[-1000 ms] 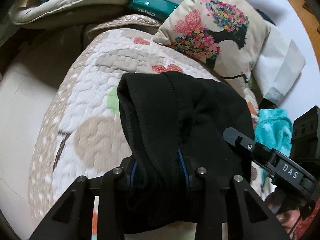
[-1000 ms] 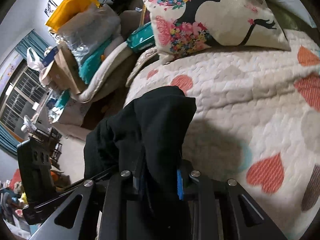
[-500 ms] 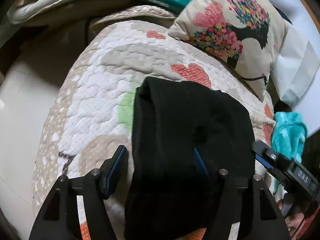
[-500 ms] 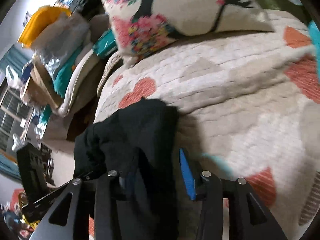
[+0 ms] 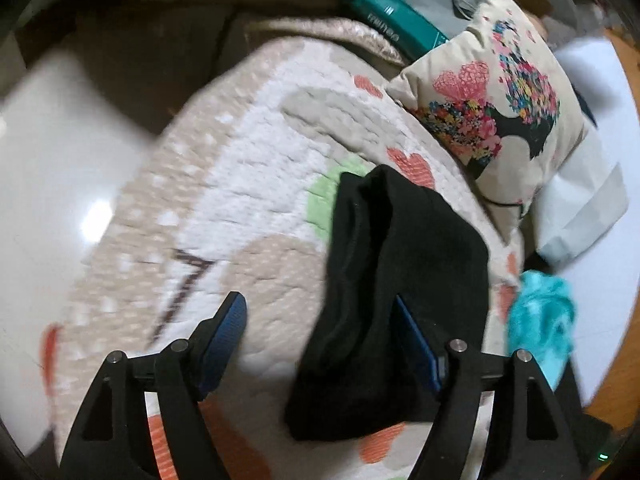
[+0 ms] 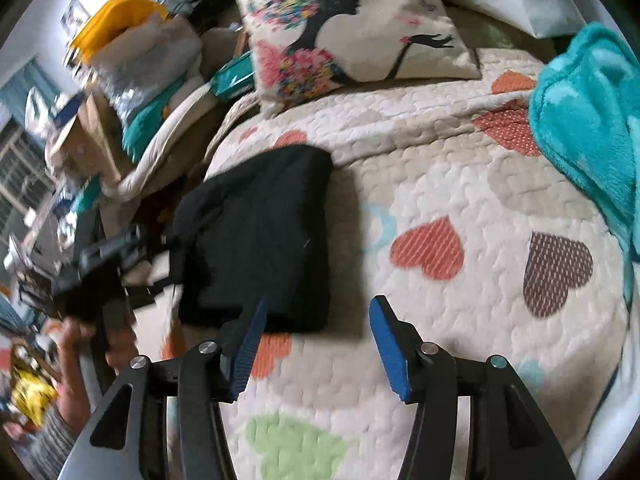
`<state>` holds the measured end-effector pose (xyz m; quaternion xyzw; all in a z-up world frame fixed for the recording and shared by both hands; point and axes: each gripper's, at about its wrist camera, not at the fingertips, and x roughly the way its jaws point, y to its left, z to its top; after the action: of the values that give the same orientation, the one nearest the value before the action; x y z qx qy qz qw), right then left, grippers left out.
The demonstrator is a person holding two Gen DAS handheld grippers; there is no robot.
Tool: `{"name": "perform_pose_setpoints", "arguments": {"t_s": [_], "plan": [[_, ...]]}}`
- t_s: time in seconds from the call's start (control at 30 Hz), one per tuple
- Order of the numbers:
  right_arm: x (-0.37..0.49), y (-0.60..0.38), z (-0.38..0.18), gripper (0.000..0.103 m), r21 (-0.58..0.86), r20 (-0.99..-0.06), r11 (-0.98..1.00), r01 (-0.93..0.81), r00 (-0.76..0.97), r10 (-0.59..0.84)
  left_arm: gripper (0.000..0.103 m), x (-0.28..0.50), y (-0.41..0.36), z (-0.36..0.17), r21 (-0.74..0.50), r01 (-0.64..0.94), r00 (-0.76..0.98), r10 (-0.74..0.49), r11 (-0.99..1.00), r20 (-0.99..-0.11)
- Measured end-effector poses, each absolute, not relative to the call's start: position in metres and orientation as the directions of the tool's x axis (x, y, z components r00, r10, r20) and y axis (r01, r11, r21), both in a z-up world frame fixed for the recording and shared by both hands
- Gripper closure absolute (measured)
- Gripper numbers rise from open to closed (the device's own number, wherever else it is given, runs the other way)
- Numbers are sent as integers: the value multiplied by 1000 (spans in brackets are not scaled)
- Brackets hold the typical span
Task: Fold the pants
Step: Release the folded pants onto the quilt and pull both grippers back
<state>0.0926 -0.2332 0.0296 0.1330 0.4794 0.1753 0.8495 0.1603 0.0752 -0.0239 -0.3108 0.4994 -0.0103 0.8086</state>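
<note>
The black pants (image 5: 396,280) lie folded into a compact rectangle on the heart-patterned quilt (image 5: 248,184). In the right wrist view the pants (image 6: 264,240) rest near the quilt's left edge. My left gripper (image 5: 320,320) is open and empty; the fold's near edge lies between its fingers, against the right one. My right gripper (image 6: 316,320) is open and empty, just in front of the fold's near right corner. The left gripper (image 6: 100,264) also shows at the left, held in a hand.
A floral cushion (image 6: 344,28) lies beyond the pants. A teal fleece blanket (image 6: 592,120) lies on the quilt's right side. Clutter of bags and boxes (image 6: 128,64) stands past the bed's left edge, with pale floor (image 5: 60,168) below.
Both grippers opened and let go of the pants, which now lie flat on the quilt. Both grippers have drawn back from the fold.
</note>
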Motion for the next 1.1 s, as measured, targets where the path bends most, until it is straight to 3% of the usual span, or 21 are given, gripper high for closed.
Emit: {"name": "perform_pose_setpoints", "arguments": {"t_s": [0.13, 0.27, 0.37, 0.47, 0.67, 0.83, 1.1], "plan": [[66, -209, 27, 39, 327, -769, 916, -233, 497, 401, 29, 123, 60, 10, -327, -272, 568, -123, 905, -813], [48, -194, 25, 38, 232, -769, 937, -262, 540, 341, 27, 66, 36, 47, -171, -263, 690, 62, 950, -721], [40, -193, 23, 37, 204, -769, 946, -253, 556, 315, 5, 23, 19, 65, -113, -263, 784, 143, 958, -604], [35, -200, 23, 35, 209, -766, 955, -211, 571, 294, 0, -3, 5, 75, -88, -251, 839, 172, 964, -516], [23, -207, 20, 33, 184, -768, 971, -154, 594, 240, 0, 9, -14, 65, 47, -247, 781, 227, 968, -581], [21, -202, 16, 32, 152, -771, 976, -157, 599, 217, 0, 10, -7, 54, -41, -203, 748, 128, 978, -651], [21, -191, 16, 30, 82, -751, 978, -193, 633, 188, 0, 17, -2, 39, -103, -204, 694, 70, 974, -716]]}}
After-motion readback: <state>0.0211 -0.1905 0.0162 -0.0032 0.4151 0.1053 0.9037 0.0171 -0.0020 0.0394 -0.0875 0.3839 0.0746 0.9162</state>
